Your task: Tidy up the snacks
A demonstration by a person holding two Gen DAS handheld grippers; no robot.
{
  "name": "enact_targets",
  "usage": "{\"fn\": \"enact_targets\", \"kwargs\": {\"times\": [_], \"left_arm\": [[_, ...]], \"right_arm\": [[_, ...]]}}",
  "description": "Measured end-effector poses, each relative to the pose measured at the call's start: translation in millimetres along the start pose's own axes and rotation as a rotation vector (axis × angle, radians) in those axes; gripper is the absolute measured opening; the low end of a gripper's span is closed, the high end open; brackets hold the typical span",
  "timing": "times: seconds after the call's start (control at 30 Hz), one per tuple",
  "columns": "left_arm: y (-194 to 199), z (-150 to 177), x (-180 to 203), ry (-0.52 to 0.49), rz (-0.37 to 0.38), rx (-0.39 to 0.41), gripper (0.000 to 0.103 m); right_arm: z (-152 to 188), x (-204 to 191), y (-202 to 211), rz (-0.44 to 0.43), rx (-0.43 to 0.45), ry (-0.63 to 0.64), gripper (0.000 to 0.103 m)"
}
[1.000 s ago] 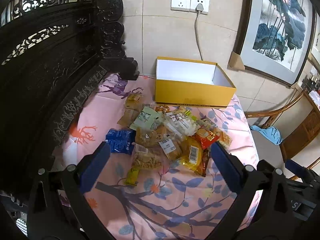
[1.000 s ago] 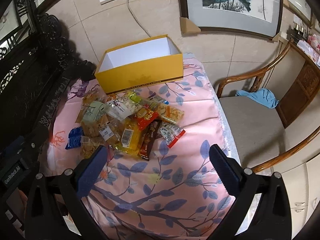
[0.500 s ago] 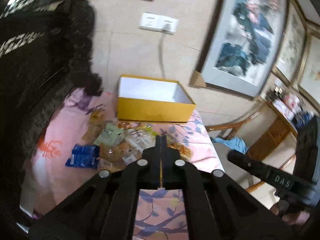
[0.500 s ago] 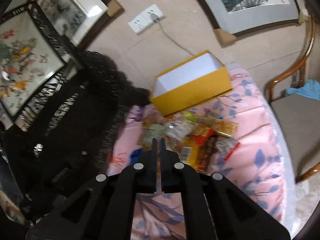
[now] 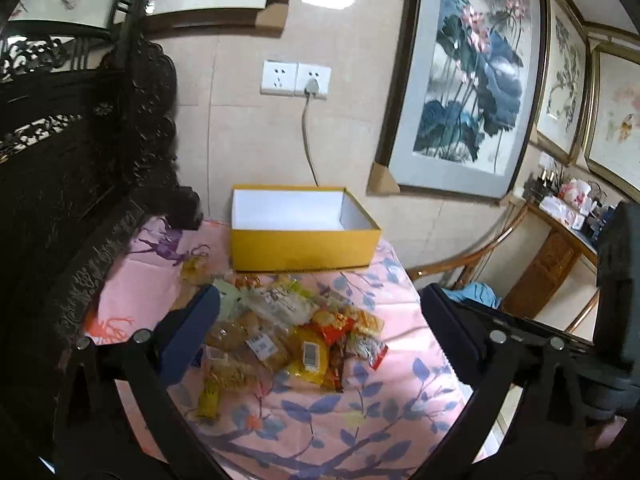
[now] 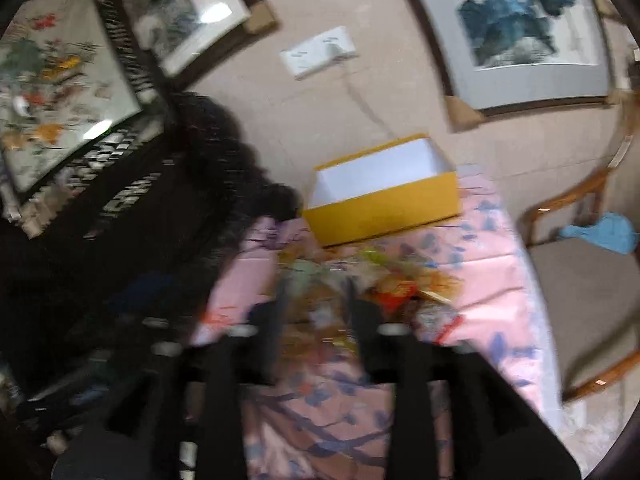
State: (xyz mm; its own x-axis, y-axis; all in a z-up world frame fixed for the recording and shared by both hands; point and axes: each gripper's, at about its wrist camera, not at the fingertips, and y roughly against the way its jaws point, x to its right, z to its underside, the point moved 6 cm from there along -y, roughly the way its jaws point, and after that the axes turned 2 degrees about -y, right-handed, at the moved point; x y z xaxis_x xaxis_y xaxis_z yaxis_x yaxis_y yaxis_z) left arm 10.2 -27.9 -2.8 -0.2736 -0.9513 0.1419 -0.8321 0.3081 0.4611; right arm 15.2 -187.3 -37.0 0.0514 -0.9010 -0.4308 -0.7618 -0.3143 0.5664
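A pile of several snack packets (image 5: 288, 332) lies in the middle of the pink floral tablecloth (image 5: 360, 420). Behind it, by the wall, stands an open yellow box (image 5: 304, 240) with a bare white inside. My left gripper (image 5: 320, 320) hovers over the near side of the pile, its jaws opening wide, nothing between them. The right wrist view is blurred. There my right gripper (image 6: 320, 316) hangs above the snack packets (image 6: 372, 280), its jaws partly apart and opening, gripping nothing. The yellow box (image 6: 384, 204) is beyond it.
Dark carved wooden furniture (image 5: 60, 184) borders the table's left side. A wooden chair (image 6: 580, 280) with a blue cloth (image 6: 600, 232) stands to the right. A cable hangs from the wall sockets (image 5: 296, 78) behind the box. Framed paintings lean against the wall.
Both grippers were wide open a second ago, shut half a second ago, and have their jaws apart again now. Both views have tilted upward, showing more wall.
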Motion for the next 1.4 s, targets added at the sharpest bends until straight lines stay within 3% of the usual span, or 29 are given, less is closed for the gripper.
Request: {"fn": "enact_targets", "kwargs": {"times": [0.03,0.17,0.37,0.43,0.47,0.5,0.53,0.6,0.73,1.07,1.17,1.23,1.27,1.3,1.33,1.37,1.4], "left_arm": [[-1,0,-1,0.005,0.003,-0.003,0.101],[-6,2,-2,0.010,-0.011,-0.033,0.101],[-12,6,-6,0.053,0.045,-0.055,0.098],[-14,7,-7,0.067,0.063,-0.055,0.066],[-17,9,-7,0.069,0.062,-0.066,0.034],[-21,11,-7,0.074,0.070,-0.089,0.008],[-27,16,-8,0.082,0.071,-0.120,0.005],[-30,18,-10,0.091,0.072,-0.135,0.000],[-24,13,-7,0.054,0.064,-0.101,0.000],[-6,8,-26,-0.003,-0.010,-0.071,0.001],[0,11,-34,-0.013,-0.008,-0.082,0.021],[5,15,-42,-0.018,-0.042,-0.091,0.073],[8,17,-48,-0.015,-0.062,-0.094,0.080],[10,19,-52,-0.010,-0.070,-0.100,0.086],[10,22,-56,-0.003,-0.072,-0.110,0.094],[10,26,-60,0.001,-0.075,-0.125,0.096],[10,31,-65,0.008,-0.079,-0.149,0.096]], "right_arm": [[1,6,-2,0.015,-0.007,-0.022,0.078],[4,21,-5,0.077,-0.022,-0.062,0.098],[7,25,-7,0.045,-0.028,-0.096,0.099],[6,25,-4,0.006,-0.010,-0.120,0.078],[6,27,-3,-0.014,-0.001,-0.135,0.043],[5,26,-2,-0.026,0.001,-0.143,0.016],[6,26,-2,-0.049,0.002,-0.152,0.004],[5,24,1,-0.059,0.013,-0.150,0.002],[0,13,7,-0.054,0.045,-0.110,0.000],[7,-26,-10,-0.040,-0.007,0.022,0.000],[13,-37,-15,-0.041,-0.027,0.026,0.001],[18,-40,-17,-0.039,-0.035,0.013,0.003],[22,-41,-19,-0.030,-0.041,0.005,0.007],[26,-42,-20,-0.019,-0.045,-0.001,0.023],[31,-40,-21,-0.003,-0.049,-0.016,0.056],[35,-38,-23,0.009,-0.054,-0.036,0.067],[38,-36,-25,0.020,-0.059,-0.054,0.072]]}}
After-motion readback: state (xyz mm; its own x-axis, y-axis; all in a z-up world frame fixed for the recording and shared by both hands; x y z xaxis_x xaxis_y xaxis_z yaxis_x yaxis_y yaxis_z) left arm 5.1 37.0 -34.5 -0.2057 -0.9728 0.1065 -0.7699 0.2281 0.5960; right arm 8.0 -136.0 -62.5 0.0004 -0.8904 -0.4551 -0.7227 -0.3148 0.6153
